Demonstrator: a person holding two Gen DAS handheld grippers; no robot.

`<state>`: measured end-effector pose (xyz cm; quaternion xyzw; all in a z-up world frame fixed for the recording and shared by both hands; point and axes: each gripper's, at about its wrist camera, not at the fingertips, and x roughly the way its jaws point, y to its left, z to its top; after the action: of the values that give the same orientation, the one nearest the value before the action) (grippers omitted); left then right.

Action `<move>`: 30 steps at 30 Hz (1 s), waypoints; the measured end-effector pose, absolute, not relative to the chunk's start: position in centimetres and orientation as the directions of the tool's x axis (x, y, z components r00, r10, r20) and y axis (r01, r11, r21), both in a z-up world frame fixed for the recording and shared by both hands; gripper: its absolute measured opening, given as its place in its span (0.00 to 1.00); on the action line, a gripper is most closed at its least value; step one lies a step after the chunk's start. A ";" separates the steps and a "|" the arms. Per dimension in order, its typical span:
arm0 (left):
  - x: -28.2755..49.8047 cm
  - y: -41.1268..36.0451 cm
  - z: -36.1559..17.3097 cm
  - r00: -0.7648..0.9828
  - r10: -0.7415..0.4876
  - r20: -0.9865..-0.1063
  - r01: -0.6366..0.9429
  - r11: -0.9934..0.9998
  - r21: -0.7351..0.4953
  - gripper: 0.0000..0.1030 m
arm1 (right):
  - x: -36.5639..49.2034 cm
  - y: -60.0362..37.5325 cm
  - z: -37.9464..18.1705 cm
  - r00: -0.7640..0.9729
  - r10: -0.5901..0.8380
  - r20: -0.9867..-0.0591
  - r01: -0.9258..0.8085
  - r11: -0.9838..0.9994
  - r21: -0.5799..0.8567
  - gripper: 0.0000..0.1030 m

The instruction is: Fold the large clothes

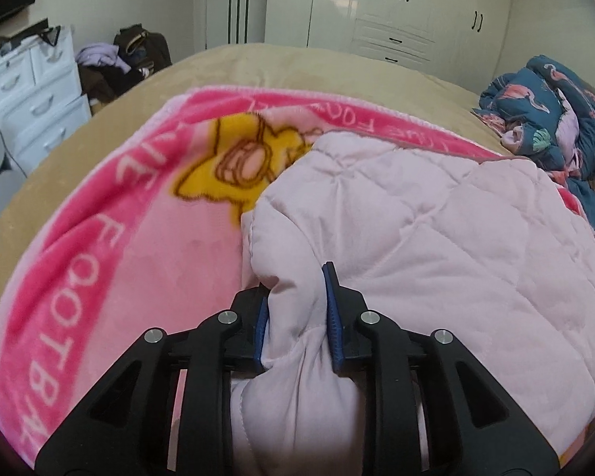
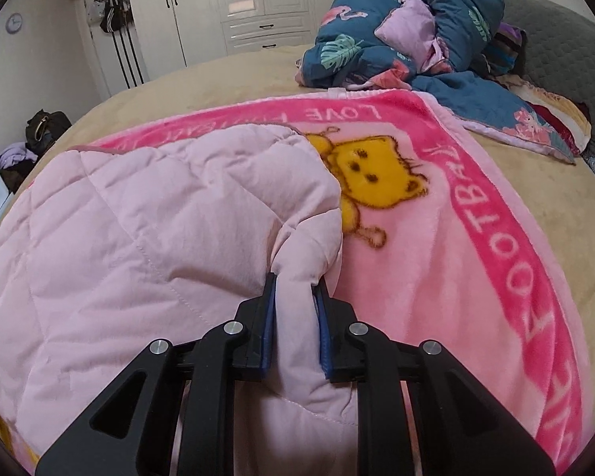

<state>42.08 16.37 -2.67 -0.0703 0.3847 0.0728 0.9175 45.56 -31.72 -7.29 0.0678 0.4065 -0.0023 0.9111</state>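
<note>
Left wrist view: the left gripper (image 1: 297, 297) is clamped on a bunched edge of the pale pink quilted garment (image 1: 436, 230), fabric pinched between its blue pads (image 1: 333, 317). In the right wrist view the right gripper (image 2: 295, 301) is likewise closed on another fold of the same garment. The garment is spread over a pink bear-print blanket (image 2: 476, 258) on the tan bed (image 2: 226, 79). A blue flamingo-print quilt (image 2: 408, 20) is heaped near the headboard.
</note>
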 end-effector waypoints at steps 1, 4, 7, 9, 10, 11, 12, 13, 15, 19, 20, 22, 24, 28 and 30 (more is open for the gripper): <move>42.1 16.4 -2.8 0.691 0.079 -0.718 -0.190 0.979 -0.075 0.17 | 45.8 -31.6 -7.5 0.668 0.049 -0.743 0.061 0.991 0.120 0.17; 42.0 16.1 -2.7 0.688 0.085 -0.720 -0.191 0.979 -0.066 0.18 | 46.1 -31.3 -7.8 0.664 0.036 -0.747 0.065 0.992 0.105 0.17; 41.6 16.1 -2.4 0.685 0.083 -0.724 -0.194 0.978 -0.072 0.19 | 45.8 -31.4 -7.9 0.667 0.033 -0.745 0.065 0.993 0.102 0.17; 41.4 16.1 -2.3 0.683 0.092 -0.724 -0.193 0.979 -0.059 0.21 | 45.6 -31.6 -8.0 0.669 0.038 -0.742 0.068 0.991 0.112 0.17; 41.2 15.9 -2.3 0.681 0.105 -0.725 -0.190 0.981 -0.036 0.23 | 45.5 -31.6 -8.0 0.670 0.037 -0.741 0.068 0.991 0.111 0.18; 41.0 15.7 -2.2 0.677 0.119 -0.726 -0.188 0.982 -0.015 0.24 | 45.3 -31.6 -8.0 0.673 0.032 -0.739 0.069 0.992 0.105 0.18; 40.8 15.6 -2.1 0.676 0.127 -0.726 -0.190 0.982 -0.005 0.26 | 45.2 -31.5 -8.0 0.674 0.026 -0.738 0.069 0.993 0.098 0.19; 40.6 15.6 -1.9 0.675 0.130 -0.726 -0.192 0.981 -0.002 0.28 | 45.1 -31.4 -8.0 0.675 0.019 -0.738 0.068 0.994 0.087 0.20; 40.0 15.4 -1.4 0.673 0.150 -0.725 -0.202 0.979 0.014 0.36 | 44.9 -31.4 -8.1 0.674 0.014 -0.738 0.072 0.994 0.085 0.22; 38.6 15.4 -0.6 0.679 0.156 -0.718 -0.212 0.977 0.011 0.55 | 44.3 -32.1 -8.0 0.668 0.022 -0.744 0.084 0.991 0.105 0.27; 38.4 15.5 -0.6 0.678 0.156 -0.718 -0.215 0.977 0.008 0.57 | 44.1 -32.3 -7.9 0.667 0.020 -0.745 0.084 0.991 0.102 0.30; 37.7 15.5 -0.4 0.680 0.151 -0.717 -0.219 0.976 -0.003 0.63 | 43.6 -32.5 -7.8 0.665 0.000 -0.747 0.093 0.992 0.083 0.42; 37.1 15.5 -0.1 0.681 0.152 -0.716 -0.226 0.974 -0.008 0.69 | 42.8 -33.4 -7.7 0.662 -0.008 -0.750 0.120 0.988 0.095 0.57; 35.3 15.2 0.8 0.693 0.134 -0.708 -0.225 0.974 -0.035 0.84 | 41.1 -35.3 -7.5 0.661 0.028 -0.750 0.137 0.978 0.158 0.80; 34.5 15.0 1.2 0.701 0.132 -0.701 -0.229 0.972 -0.045 0.89 | 39.9 -35.7 -7.0 0.670 0.018 -0.742 0.138 0.979 0.148 0.87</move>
<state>34.54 15.04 1.16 -0.0645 0.3742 0.0981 0.9199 39.93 -35.67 -7.02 0.0964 0.4046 -0.0330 0.9088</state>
